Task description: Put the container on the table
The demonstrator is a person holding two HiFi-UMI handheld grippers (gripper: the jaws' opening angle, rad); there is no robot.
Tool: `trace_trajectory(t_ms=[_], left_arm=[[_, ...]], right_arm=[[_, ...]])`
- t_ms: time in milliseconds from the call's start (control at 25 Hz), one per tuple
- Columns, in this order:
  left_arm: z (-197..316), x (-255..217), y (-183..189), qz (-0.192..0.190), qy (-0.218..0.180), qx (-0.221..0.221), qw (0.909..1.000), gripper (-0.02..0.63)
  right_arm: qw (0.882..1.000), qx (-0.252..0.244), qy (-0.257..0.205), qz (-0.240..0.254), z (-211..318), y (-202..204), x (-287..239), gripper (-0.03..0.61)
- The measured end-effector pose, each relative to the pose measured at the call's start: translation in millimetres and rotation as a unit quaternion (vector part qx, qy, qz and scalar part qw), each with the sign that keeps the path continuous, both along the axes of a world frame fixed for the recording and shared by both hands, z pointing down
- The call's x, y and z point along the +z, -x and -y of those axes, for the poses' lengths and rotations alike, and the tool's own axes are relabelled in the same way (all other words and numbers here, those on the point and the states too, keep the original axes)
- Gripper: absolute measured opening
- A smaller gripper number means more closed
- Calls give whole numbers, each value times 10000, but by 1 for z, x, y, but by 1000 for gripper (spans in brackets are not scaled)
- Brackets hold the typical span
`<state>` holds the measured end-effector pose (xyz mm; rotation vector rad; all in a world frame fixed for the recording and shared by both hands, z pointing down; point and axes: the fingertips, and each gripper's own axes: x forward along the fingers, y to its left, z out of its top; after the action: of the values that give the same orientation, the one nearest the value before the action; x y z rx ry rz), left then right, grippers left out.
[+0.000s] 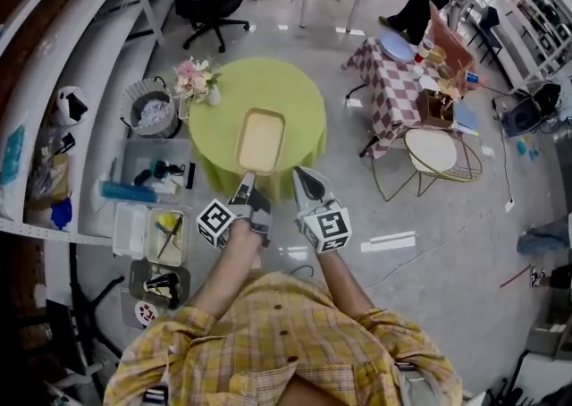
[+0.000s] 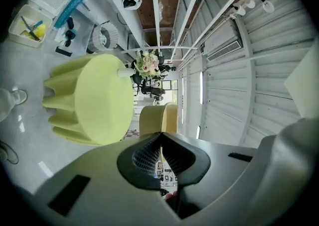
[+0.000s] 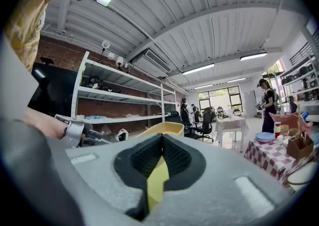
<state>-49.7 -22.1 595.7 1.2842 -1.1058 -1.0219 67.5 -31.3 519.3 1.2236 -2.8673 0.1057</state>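
Observation:
A shallow, pale yellow rectangular container [image 1: 260, 140] is held by its near rim over the near half of the round green table [image 1: 295, 96]. I cannot tell whether it touches the cloth. My left gripper [image 1: 244, 190] is shut on the rim's left part and my right gripper [image 1: 307, 182] on its right part. In the left gripper view the container [image 2: 157, 118] rises just past the shut gripper [image 2: 160, 134], with the table [image 2: 99, 98] to the left. In the right gripper view a yellow strip of the container [image 3: 156, 182] is pinched in the shut gripper [image 3: 161, 138].
A vase of flowers [image 1: 197, 80] stands on the table's far left edge. Bins and trays [image 1: 152, 232] lie on the floor by the shelves [image 1: 54, 82] on the left. A checkered table [image 1: 402, 82] and a wire side table [image 1: 433, 152] stand to the right.

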Motion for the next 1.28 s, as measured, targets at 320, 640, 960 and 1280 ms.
trace_trajectory(t_ms=[320,640,960,1280], left_arm=[[80,-18,50,-3,-74,440,9990,18],[134,-17,92,12,-46,789,9969,18],[156,-8,114,48,-29,1071,9942,18],[163,-5,121,21,14,1117,9937,18]], right_arm=[[9993,353,-7,-85,69,53,-14,-3],[9955,947,-42,-78,116,83,-16,-3],[9940,1086,17,-77,140,111,-7,-3],[9935,1138,-9,-70,148,118,-7,-3]])
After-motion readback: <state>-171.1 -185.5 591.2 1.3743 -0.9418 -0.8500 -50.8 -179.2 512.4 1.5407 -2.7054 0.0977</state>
